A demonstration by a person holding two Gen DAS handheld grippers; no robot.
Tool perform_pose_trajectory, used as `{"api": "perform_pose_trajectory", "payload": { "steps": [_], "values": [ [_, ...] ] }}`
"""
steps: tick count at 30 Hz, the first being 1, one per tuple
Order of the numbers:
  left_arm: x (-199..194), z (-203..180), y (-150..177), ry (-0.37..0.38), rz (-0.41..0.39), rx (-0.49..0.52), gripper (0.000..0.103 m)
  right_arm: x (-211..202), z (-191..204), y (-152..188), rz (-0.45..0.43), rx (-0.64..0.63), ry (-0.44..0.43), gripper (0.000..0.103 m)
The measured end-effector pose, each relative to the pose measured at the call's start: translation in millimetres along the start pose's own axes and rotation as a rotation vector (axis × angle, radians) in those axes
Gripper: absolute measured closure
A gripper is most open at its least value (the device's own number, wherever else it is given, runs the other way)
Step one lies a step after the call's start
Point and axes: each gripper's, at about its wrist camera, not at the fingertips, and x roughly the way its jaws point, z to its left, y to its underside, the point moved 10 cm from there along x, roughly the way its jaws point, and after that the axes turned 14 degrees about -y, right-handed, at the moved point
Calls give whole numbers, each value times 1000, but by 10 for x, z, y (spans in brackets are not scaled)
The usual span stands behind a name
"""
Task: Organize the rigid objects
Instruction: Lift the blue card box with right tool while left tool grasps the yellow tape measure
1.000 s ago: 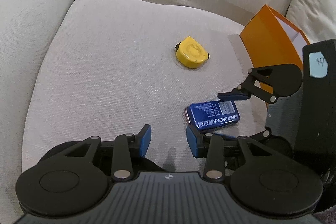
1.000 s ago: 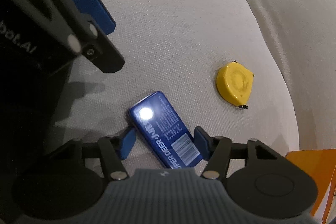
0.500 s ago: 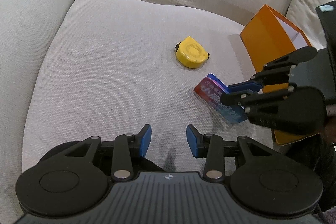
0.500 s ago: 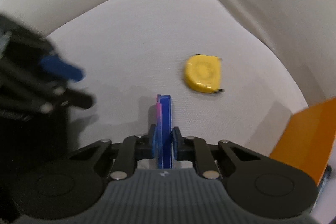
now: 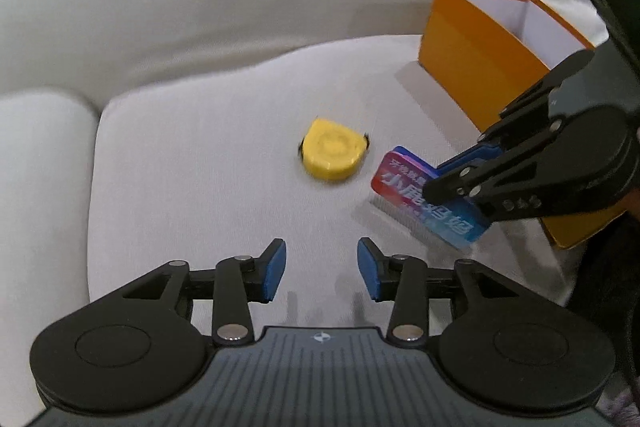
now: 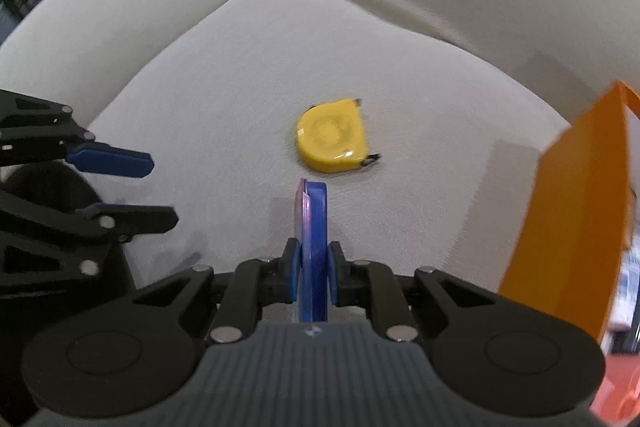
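Meanwhile, flat blue tin lifted edge-on over beige sofa cushion.

Landmark: yellow tape measure [image 5: 333, 155], lying flat mid-cushion [image 5: 192, 163]. Left of and nearer than it, left gripper [image 5: 321, 274] hangs over bare fabric, jaws just widened, about half spread, nothing between them. Just right of the tape measure, right gripper [image 6: 311, 273] is clamped on the blue tin [image 6: 313, 227], clear of the cushion, printed face toward the left camera. Farther right stands an open orange box [image 5: 480, 55], white inside.
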Motion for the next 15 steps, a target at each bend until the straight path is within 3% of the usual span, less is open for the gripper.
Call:
{"api": "perform_pose_trajectory", "payload": {
  "steps": [7, 15],
  "values": [
    [287, -138, -325, -8, -32, 123, 41, -110, -380, -194, -51, 125, 55, 89],
    [635, -237, -517, 23, -42, 229, 35, 217, -501, -242, -24, 228, -47, 85]
  ]
}}
